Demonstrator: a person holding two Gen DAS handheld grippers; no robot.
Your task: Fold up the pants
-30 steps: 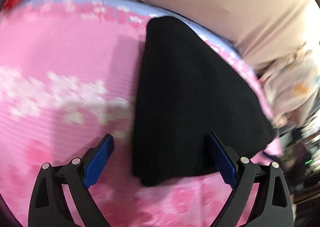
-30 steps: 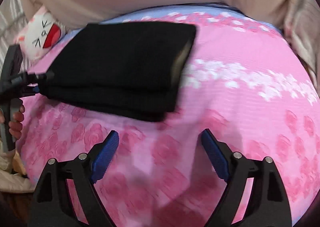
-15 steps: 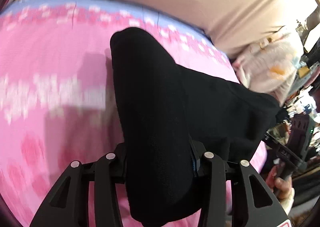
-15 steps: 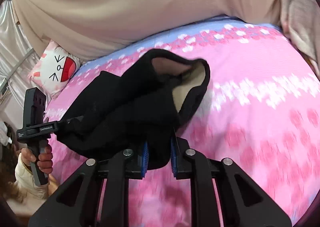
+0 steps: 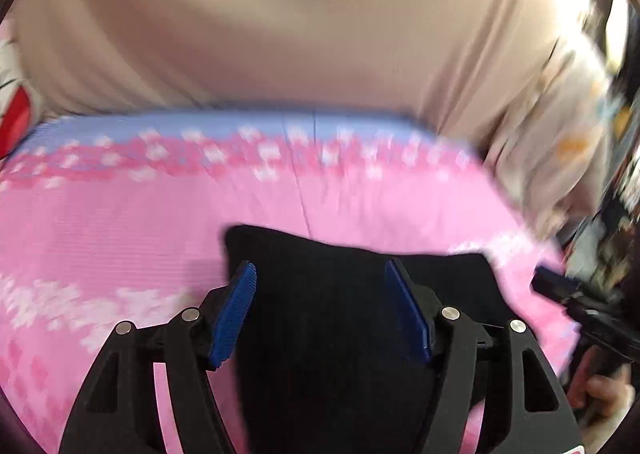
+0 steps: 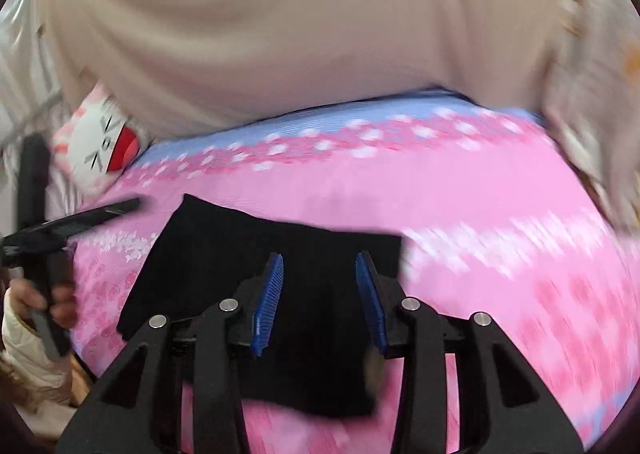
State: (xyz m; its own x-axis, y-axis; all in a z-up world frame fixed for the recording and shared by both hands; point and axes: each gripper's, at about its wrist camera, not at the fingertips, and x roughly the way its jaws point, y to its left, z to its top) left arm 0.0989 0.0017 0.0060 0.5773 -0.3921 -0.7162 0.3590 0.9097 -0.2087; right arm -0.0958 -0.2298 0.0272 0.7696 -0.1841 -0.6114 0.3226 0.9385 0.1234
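The black pants (image 5: 344, 334) are seen lying flat as a folded bundle on the pink flowered bedspread (image 5: 120, 234), low in both wrist views and close under the grippers. Half a second earlier the same cloth was bunched and lifted, pinched between both sets of pads; a second earlier it lay flat with both grippers standing wide and clear of it. A lift, carry and set-down is therefore recorded within this second.

The jaws of the left gripper (image 5: 320, 310) have just been opening: the blue pads now stand apart with the pants visible between and beyond them, and no pad is seen pressing on the cloth. The same is noted for the right gripper (image 6: 319, 302): its jaws have just been opening, less widely, with the black fabric behind the gap. Both views are motion-blurred, so light contact of a pad with the cloth cannot be fully excluded.

Judgement: the bundle is released, and a fold or repositioning step is taken as just completed; whether a further fold is needed cannot be settled from here.

Writing: no brand or label is legible. Only a cartoon face is made out on the white pillow (image 6: 102, 145), without text.
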